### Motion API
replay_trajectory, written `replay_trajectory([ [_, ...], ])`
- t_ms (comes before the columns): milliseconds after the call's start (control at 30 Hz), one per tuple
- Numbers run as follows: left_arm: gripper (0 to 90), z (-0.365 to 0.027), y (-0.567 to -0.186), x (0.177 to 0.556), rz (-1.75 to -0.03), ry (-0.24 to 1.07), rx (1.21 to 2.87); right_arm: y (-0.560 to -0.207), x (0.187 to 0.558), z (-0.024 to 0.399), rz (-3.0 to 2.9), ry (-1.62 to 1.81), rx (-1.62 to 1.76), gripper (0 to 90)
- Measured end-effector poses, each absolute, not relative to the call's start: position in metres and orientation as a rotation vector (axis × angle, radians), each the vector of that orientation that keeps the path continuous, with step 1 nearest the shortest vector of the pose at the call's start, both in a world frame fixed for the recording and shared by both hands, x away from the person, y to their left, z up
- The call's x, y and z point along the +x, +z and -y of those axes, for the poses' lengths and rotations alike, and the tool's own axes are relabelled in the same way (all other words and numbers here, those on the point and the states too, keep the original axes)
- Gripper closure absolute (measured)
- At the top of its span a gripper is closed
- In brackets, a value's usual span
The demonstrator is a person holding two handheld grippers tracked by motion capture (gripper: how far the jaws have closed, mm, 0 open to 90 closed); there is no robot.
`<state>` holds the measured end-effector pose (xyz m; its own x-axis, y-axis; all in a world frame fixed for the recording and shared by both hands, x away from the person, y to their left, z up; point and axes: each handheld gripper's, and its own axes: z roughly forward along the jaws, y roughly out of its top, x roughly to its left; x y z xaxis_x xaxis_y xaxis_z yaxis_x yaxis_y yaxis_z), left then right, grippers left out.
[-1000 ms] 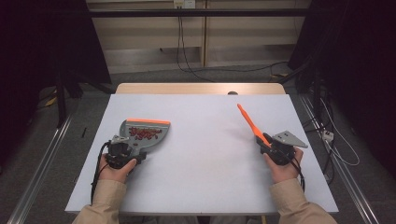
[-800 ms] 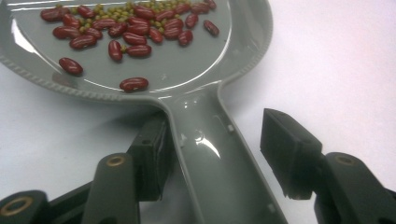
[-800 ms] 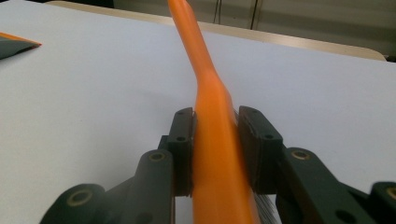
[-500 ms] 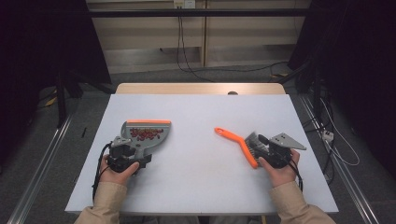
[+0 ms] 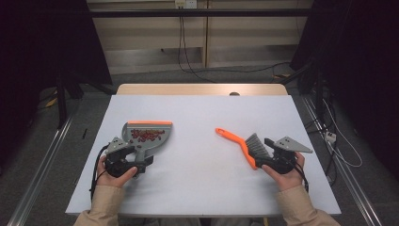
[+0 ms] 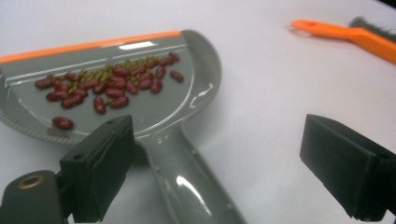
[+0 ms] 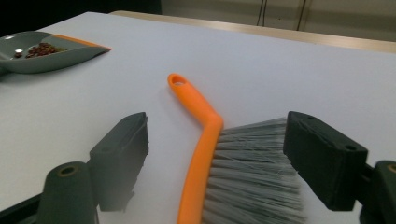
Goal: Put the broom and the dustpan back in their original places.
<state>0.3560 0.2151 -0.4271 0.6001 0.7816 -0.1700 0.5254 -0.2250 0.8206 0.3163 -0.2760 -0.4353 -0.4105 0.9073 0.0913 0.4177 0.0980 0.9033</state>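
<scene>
**Releasing both tools — sweep appears finished**

High view: the brush [image 5: 244, 145] is lying flat on the white table [image 5: 202, 188], its orange handle pointing up and left, where a second ago it was standing tilted up in the right gripper [image 5: 275, 155]. The grey dustpan [image 5: 146, 136] is sitting where it sat before, at the left of the table, with the beans [image 5: 146, 135] gathered inside it near the orange lip. The left gripper [image 5: 129, 162] is resting at the pan's handle.

Left gripper view: the jaws have just been opening and are now standing wide — the dustpan handle [image 6: 187, 182] is lying between them, close against the left jaw, no longer clamped. The beans [image 6: 109, 84] are lying in a loose band across the pan.

Right gripper view: these jaws have likewise just been opening. The brush [image 7: 210, 154] is lying between them; the right jaw is standing just at the bristle [image 7: 257, 177] tips, the left jaw well clear, so nothing is being pinched.

Judgement: with beans collected, both tools set down and both grips let go, the work is looking complete; withdrawing the hands is what remains.
</scene>
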Motion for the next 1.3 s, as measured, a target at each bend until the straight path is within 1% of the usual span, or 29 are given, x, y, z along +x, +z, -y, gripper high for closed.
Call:
replay_trajectory([
  [133,9.6,-0.219,-0.426,0.353,-0.995,0.343,1.888,-0.436,0.312,0.278,-1.907,1.297,1.282,20.2],
  [567,9.4,-0.228,-0.424,0.347,-0.948,0.34,1.877,-0.44,0.302,0.285,-1.956,1.314,1.258,18.8],
  [1300,8.3,-0.244,-0.429,0.333,-0.931,0.315,1.875,-0.45,0.286,0.307,-2.006,1.252,1.268,18.1],
])
